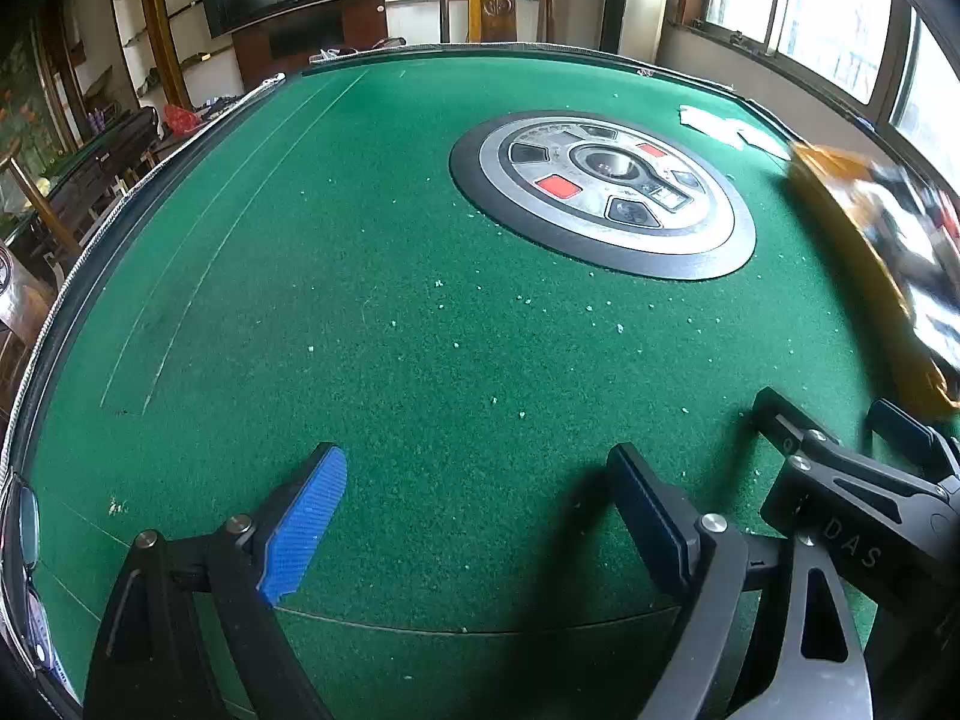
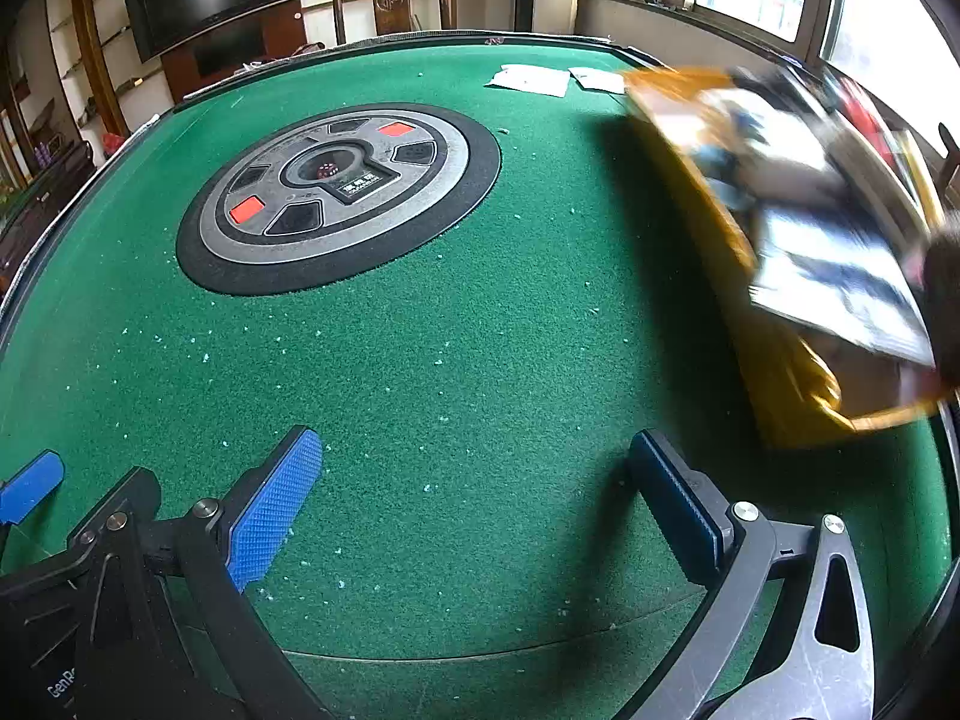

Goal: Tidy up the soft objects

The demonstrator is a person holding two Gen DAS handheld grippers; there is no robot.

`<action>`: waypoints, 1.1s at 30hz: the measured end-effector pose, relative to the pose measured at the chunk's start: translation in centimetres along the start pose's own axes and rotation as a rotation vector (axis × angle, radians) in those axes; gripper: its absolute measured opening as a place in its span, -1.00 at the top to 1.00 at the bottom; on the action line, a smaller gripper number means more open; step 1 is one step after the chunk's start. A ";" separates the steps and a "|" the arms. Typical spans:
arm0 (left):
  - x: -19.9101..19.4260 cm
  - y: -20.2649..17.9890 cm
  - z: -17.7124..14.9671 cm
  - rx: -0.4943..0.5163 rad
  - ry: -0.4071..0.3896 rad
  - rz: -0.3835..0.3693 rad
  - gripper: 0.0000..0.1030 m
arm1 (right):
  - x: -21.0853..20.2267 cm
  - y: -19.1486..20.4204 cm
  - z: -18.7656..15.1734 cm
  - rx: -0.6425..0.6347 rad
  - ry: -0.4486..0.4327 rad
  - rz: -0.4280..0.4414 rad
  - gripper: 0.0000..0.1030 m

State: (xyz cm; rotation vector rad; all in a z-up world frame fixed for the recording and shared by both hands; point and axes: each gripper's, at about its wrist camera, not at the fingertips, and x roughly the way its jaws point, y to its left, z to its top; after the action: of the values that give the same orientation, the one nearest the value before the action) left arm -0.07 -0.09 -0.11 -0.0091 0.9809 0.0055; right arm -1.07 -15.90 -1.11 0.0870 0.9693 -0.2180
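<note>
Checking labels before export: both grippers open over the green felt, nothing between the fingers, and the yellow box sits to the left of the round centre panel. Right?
One error: the yellow box is to the right of the round centre panel, as the right wrist view shows. The rest holds: left gripper and right gripper are open over the green felt, nothing between the fingers.

Both cameras sit low over the green bench (image 1: 420, 300), tilted steeply down and facing its far edge. The left view looks from farther left, so the round panel (image 1: 600, 192) lies to its right; the right view has that panel (image 2: 339, 192) on its left.
</note>
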 end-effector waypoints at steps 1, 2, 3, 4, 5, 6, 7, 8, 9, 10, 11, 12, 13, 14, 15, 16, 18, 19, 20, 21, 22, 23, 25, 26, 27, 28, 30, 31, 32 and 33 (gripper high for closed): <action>0.0 0.0 0.0 0.000 0.000 0.000 -0.72 | 0.0 0.0 0.0 0.000 0.000 0.000 -1.00; 0.0 -0.1 -0.1 0.001 -0.001 0.000 -0.72 | 0.0 0.0 0.1 0.000 0.000 0.000 -1.00; 0.0 -0.1 -0.1 0.002 -0.001 0.000 -0.72 | 0.0 -0.1 0.1 0.000 0.000 0.000 -1.00; 0.0 -0.1 -0.1 0.003 -0.002 0.000 -0.72 | 0.0 -0.1 0.1 0.001 0.000 0.000 -1.00; 0.0 -0.2 -0.2 0.004 -0.003 0.000 -0.72 | 0.0 -0.2 0.1 0.000 0.000 0.000 -1.00; 0.0 -0.2 -0.2 0.004 -0.004 -0.001 -0.72 | 0.0 -0.2 0.2 0.000 0.000 0.000 -1.00; 0.3 0.4 0.6 -0.002 0.004 -0.001 -0.72 | 0.1 -0.2 0.2 0.000 0.000 0.000 -1.00; 0.4 0.5 0.7 -0.004 0.004 0.000 -0.72 | 0.1 -0.2 0.3 0.000 0.000 0.000 -1.00; 0.3 0.4 0.7 -0.005 0.004 0.000 -0.72 | 0.1 -0.3 0.2 0.001 0.000 0.000 -1.00; 0.3 0.5 0.8 -0.005 0.004 0.000 -0.72 | 0.1 -0.3 0.3 0.000 0.000 0.000 -1.00; 0.3 0.5 0.9 -0.005 0.004 0.001 -0.72 | 0.1 -0.3 0.3 0.001 0.001 0.000 -1.00; 0.4 0.5 1.0 -0.005 0.005 0.000 -0.72 | 0.1 -0.4 0.3 0.001 0.000 0.000 -1.00; 0.3 0.4 0.8 -0.003 0.006 0.004 -0.72 | 0.1 -0.4 0.4 0.001 0.000 0.000 -1.00; 0.3 0.5 0.9 -0.003 0.006 0.004 -0.72 | 0.1 -0.4 0.4 0.001 0.000 0.000 -1.00; 0.3 0.4 0.8 -0.002 0.007 0.005 -0.72 | 0.1 -0.5 0.4 0.001 0.000 0.000 -1.00; 0.3 0.3 0.9 0.000 0.006 0.007 -0.72 | 0.1 -0.5 0.4 0.000 0.001 -0.001 -1.00; 0.3 0.2 0.9 0.000 0.005 0.007 -0.72 | 0.1 -0.5 0.6 0.000 0.001 -0.001 -1.00; 0.3 0.2 0.9 0.000 0.005 0.007 -0.72 | 0.1 -0.6 0.6 0.000 0.001 -0.001 -1.00; 0.3 0.3 0.9 0.000 0.005 0.007 -0.72 | 0.2 -0.6 0.7 0.000 0.001 -0.001 -1.00; 0.3 0.3 0.9 0.000 0.006 0.006 -0.72 | 0.0 -0.6 0.7 0.000 0.001 -0.001 -1.00; 0.2 0.2 0.9 -0.001 0.006 0.005 -0.72 | -0.3 -0.7 0.6 0.000 0.001 0.000 -1.00; 0.2 0.2 0.9 0.000 0.007 0.006 -0.72 | -0.3 -0.5 0.6 0.000 0.001 0.000 -1.00; 0.2 0.2 0.9 0.001 0.005 0.008 -0.72 | -0.5 0.1 0.1 0.000 0.001 0.000 -1.00; 0.3 0.2 1.0 0.001 0.005 0.009 -0.72 | -0.5 0.2 0.1 0.000 0.001 -0.001 -1.00; 0.2 0.2 0.9 0.003 0.005 0.012 -0.72 | -0.6 0.2 0.1 0.000 0.001 0.000 -1.00; 0.2 0.2 0.9 0.003 0.005 0.011 -0.72 | -0.6 0.2 0.1 0.001 0.001 0.000 -1.00; 0.2 0.2 1.0 0.003 0.005 0.011 -0.72 | -0.2 -0.3 0.3 0.001 0.001 0.000 -1.00; 0.2 0.2 1.0 0.003 0.005 0.011 -0.72 | -0.2 -0.3 0.3 0.001 0.001 0.000 -1.00; 0.2 0.2 1.0 0.003 0.005 0.011 -0.72 | -0.2 -0.3 0.3 0.000 0.001 0.000 -1.00; 0.2 0.2 0.9 0.004 0.005 0.012 -0.72 | -0.2 -0.3 0.3 0.001 0.001 0.000 -1.00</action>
State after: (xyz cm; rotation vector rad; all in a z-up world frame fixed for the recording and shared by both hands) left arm 0.81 0.12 0.22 0.0005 0.9858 0.0149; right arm -1.01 -16.18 -0.73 0.0875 0.9705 -0.2186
